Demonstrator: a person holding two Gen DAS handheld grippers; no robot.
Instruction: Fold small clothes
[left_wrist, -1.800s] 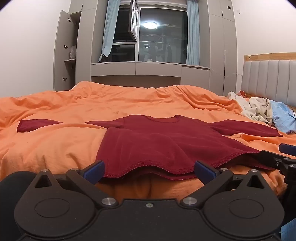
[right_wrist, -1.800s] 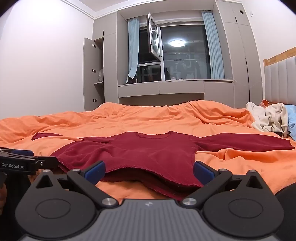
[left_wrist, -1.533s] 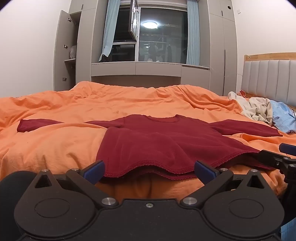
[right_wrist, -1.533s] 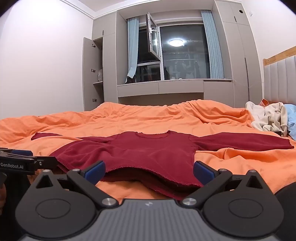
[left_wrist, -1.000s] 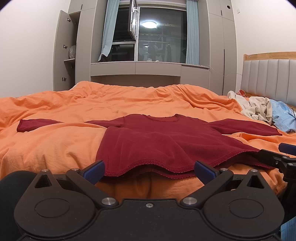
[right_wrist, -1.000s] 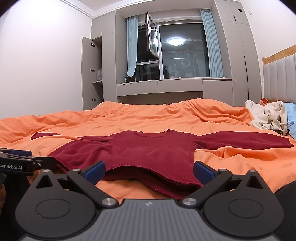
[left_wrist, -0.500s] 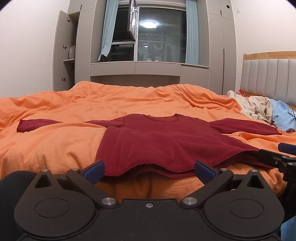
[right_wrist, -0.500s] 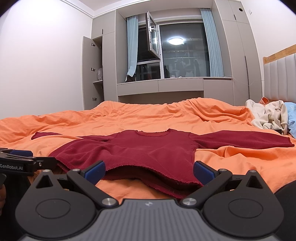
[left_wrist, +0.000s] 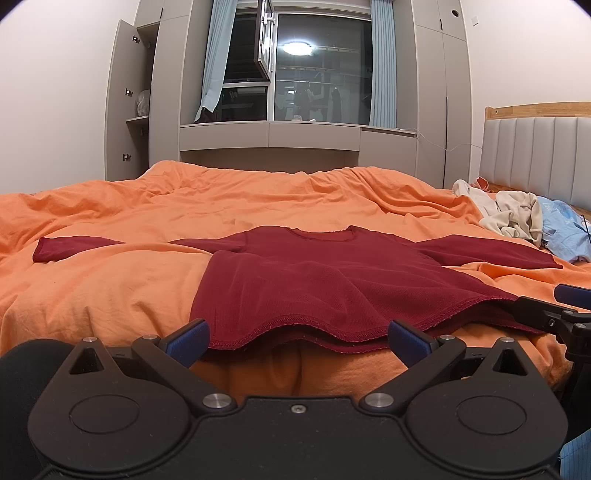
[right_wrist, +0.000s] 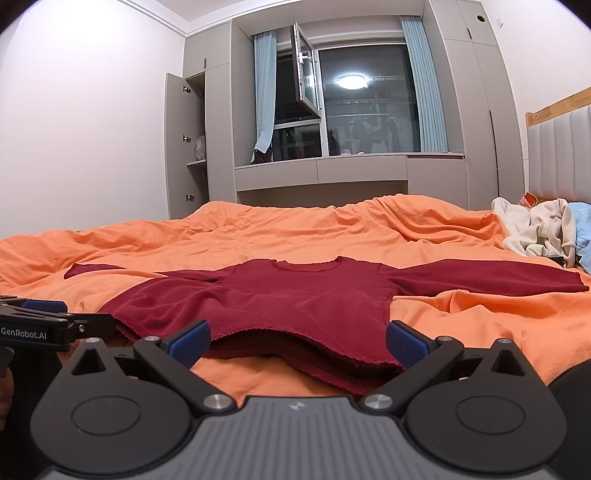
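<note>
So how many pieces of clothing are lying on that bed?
3 that I can tell: a red top spread flat nearest us, a cream garment bunched by the headboard, and a blue one beside it. That heap may hide more.

A home bedroom: orange-covered bed (left_wrist: 147, 229), padded headboard (left_wrist: 535, 155), built-in wardrobes (left_wrist: 129, 103) and curtained window (left_wrist: 321, 70).

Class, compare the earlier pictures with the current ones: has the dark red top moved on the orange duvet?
No. The dark red top lies spread flat in the same spot: against the orange duvet folds and the beige clothes pile, its hem and sleeves line up as before.
</note>
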